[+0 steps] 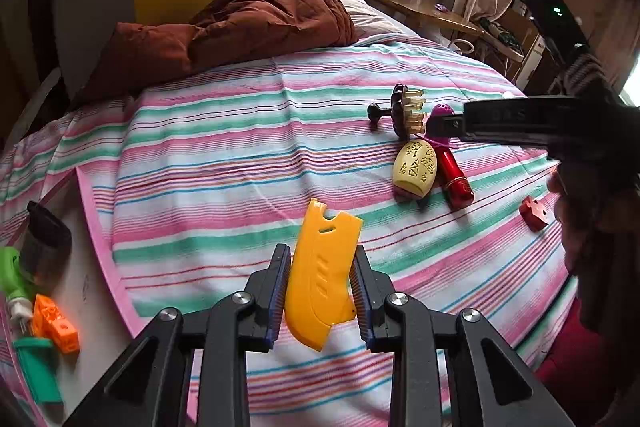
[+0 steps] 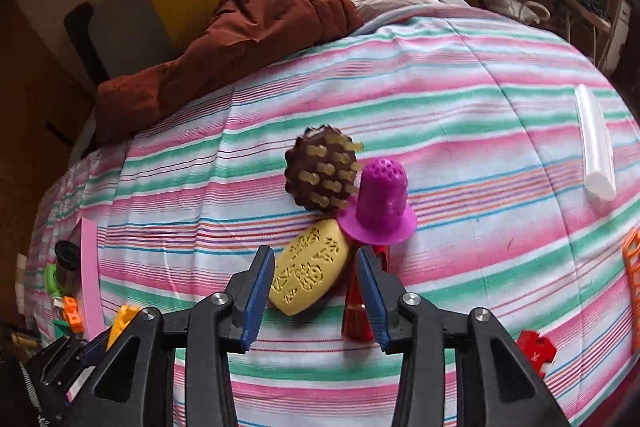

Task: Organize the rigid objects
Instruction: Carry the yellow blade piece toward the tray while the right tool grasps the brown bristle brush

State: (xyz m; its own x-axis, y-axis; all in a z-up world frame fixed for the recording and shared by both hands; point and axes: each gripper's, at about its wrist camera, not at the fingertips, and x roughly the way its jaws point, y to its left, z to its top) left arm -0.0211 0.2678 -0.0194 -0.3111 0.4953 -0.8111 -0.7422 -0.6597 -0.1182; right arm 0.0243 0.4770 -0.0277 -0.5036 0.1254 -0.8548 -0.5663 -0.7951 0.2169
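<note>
Left wrist view. Left gripper (image 1: 322,291): jaws clamped on a yellow scraper (image 1: 322,275), which stands tilted above the striped sheet (image 1: 224,163); its lower end hangs below the pads. Right gripper (image 1: 444,125): enters from the right as a dark bar, its tip over the purple cap (image 1: 442,113), hiding most of it; jaw state not readable in this view. Brown brush (image 1: 404,109), cream oval (image 1: 414,167) and red tube (image 1: 456,179) lie touching in a cluster on the sheet. Red block (image 1: 534,213) lies apart, near the right edge. Far left, on a white surface off the sheet: dark cup (image 1: 46,239), green item (image 1: 14,279), orange block (image 1: 54,325), teal piece (image 1: 38,371), all partly cut off and hard to identify. Brown quilt (image 1: 256,15) at the head of the bed.

Right wrist view. Right gripper (image 2: 316,291): jaws partly apart, gripping nothing, with the cream oval (image 2: 308,273) and the red tube (image 2: 356,311) seen between them; contact cannot be told. Purple cap (image 2: 380,205) upright, touching the brush (image 2: 320,171). White bar (image 2: 596,143) well apart at right. Orange grid (image 2: 632,267) cut by the frame. Red block (image 2: 534,345) half hidden behind the finger. The scraper's (image 2: 122,323) tip shows at lower left.
</note>
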